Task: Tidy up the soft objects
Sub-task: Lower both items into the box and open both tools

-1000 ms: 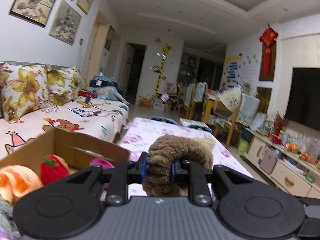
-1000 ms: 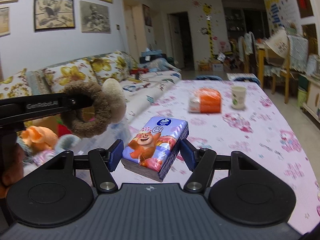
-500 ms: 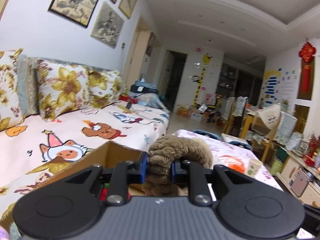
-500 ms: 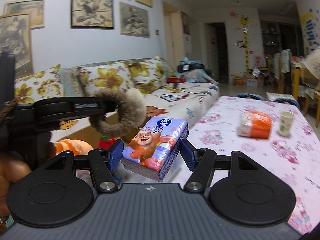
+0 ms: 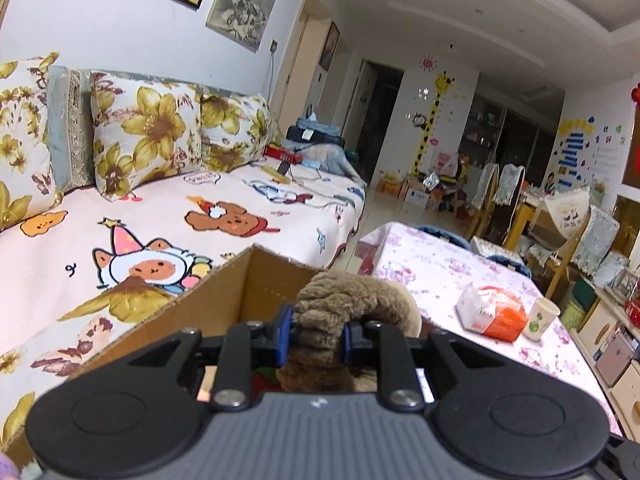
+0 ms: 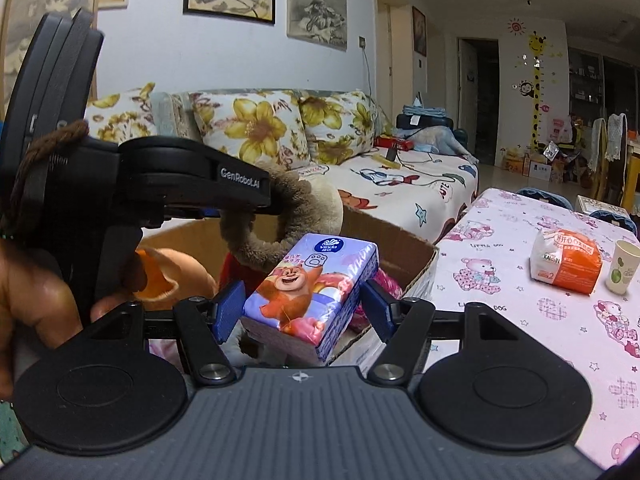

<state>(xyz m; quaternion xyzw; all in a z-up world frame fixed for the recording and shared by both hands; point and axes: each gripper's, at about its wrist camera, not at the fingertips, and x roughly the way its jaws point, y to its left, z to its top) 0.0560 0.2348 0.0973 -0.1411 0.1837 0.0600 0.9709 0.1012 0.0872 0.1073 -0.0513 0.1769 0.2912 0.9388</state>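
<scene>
My left gripper [image 5: 316, 336] is shut on a brown plush ring toy [image 5: 352, 300] and holds it above the open cardboard box [image 5: 224, 300]. In the right wrist view the same toy [image 6: 280, 224] hangs from the left gripper over the box [image 6: 404, 248]. My right gripper [image 6: 300, 308] is shut on a purple tissue pack with a cartoon bear [image 6: 312, 288], held over the box's near edge. An orange plush [image 6: 172, 272] and a red plush lie inside the box.
The box stands between a sofa [image 5: 160, 216] with flower cushions and a table with a pink cloth [image 6: 540, 288]. On the table lie an orange-and-white packet [image 6: 566, 260] and a paper cup [image 6: 624, 266]. Chairs and cabinets stand further back.
Both grippers have swung left from the table towards the box by the sofa, each still holding its object. The plush ring is now over the box.
</scene>
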